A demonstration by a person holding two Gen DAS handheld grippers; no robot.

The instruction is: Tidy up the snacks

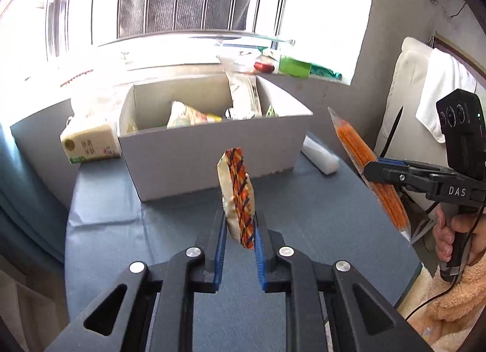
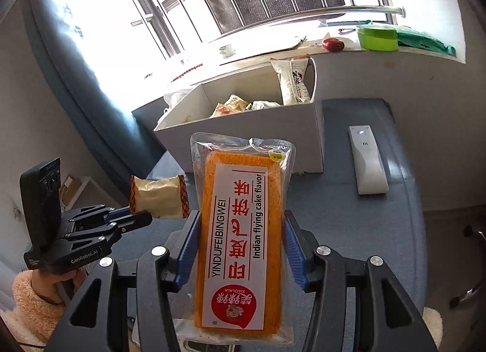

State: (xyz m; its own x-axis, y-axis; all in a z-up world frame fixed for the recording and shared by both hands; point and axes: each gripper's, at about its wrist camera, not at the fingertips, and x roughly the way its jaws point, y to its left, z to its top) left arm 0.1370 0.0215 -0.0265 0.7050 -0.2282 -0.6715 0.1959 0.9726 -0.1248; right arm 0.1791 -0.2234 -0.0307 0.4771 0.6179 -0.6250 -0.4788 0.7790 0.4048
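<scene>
Table (image 1: 106, 230) covered in dark blue-grey sheet, creased at the left. White box (image 1: 212, 154) sits at the far end, open top, several snack packs (image 1: 191, 116) inside, one tall pack (image 2: 293, 80) leaning up at the back right corner. Tissue pack (image 1: 91, 142) touching box's left side. White remote (image 2: 367, 160) flat on the sheet just right of the box. Behind: bright window with bars, sill (image 2: 395, 54) holding a green tub (image 2: 378, 37) and a red object (image 2: 332, 45). Grey wall right, blue curtain left, white chair with towel (image 1: 437, 91) at right.

Left gripper (image 1: 240, 230) clamped on small snack (image 1: 237, 197), cream wrapper with orange-striped ends, held on edge in the air, short of the box. Right gripper (image 2: 241, 239) clamped on cake pack (image 2: 243, 230), orange slab in clear wrap, label "Indian flying cake flavor", also held above the table near the box front. Both hands in fuzzy sleeves.
</scene>
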